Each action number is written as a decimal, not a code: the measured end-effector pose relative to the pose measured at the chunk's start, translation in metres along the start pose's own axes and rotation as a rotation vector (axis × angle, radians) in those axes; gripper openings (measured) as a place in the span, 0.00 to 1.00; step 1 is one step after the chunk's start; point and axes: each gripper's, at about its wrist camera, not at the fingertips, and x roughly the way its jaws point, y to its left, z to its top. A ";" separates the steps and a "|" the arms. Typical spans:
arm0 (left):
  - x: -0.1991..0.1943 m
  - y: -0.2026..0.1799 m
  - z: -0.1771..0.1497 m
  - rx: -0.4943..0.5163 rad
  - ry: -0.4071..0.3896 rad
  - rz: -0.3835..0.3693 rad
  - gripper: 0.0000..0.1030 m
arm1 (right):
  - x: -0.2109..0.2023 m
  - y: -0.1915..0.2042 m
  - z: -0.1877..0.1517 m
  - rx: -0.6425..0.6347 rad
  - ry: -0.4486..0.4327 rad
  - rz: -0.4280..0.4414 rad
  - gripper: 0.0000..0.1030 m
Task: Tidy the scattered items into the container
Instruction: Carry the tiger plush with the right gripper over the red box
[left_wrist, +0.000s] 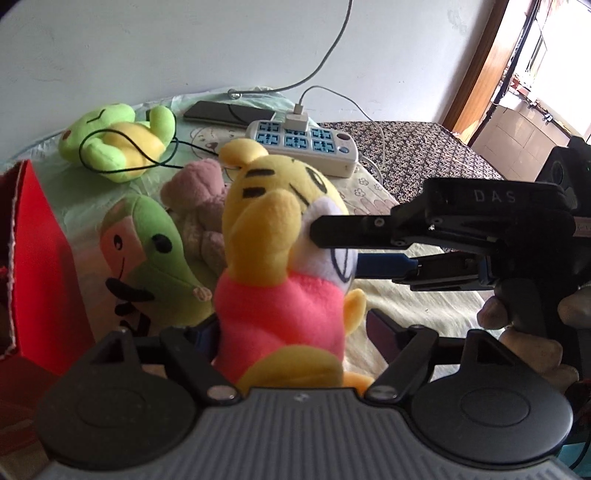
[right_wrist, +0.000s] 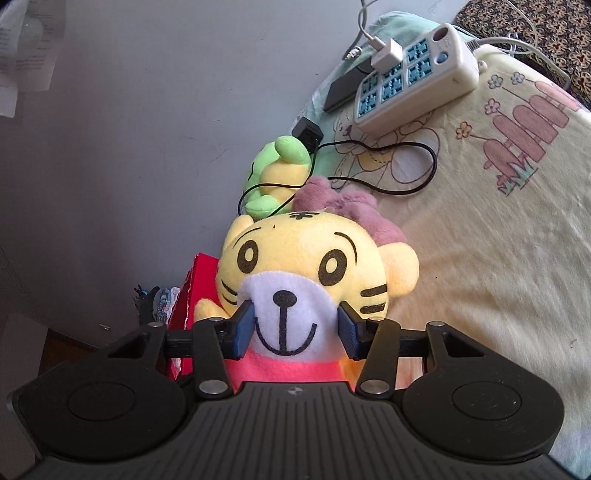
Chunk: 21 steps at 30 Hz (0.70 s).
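A yellow tiger plush in a pink shirt stands upright between both grippers. My right gripper is shut on its white muzzle, one blue pad pressed into each cheek; in the left wrist view the right gripper reaches in from the right. The shirt sits between the fingers of my left gripper. The left pad touches it, while a strip of cloth shows before the right finger. The red box stands at the left edge. A green frog plush, a green-and-pink plush and a mauve plush lie on the cloth.
A white power strip with a charger plugged in and a dark phone lie near the wall. A thin black cable loops over the frog plush. A person's fingers hold the right gripper's handle. The cream cloth spreads to the right.
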 end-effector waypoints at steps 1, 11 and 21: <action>-0.004 0.001 0.000 -0.005 -0.010 0.003 0.73 | 0.000 0.002 -0.001 -0.002 -0.004 0.005 0.49; -0.063 0.009 0.003 -0.013 -0.160 0.047 0.73 | -0.017 0.062 -0.010 -0.176 -0.059 0.077 0.48; -0.120 0.060 -0.001 -0.083 -0.276 0.112 0.73 | 0.016 0.135 -0.028 -0.371 -0.071 0.150 0.48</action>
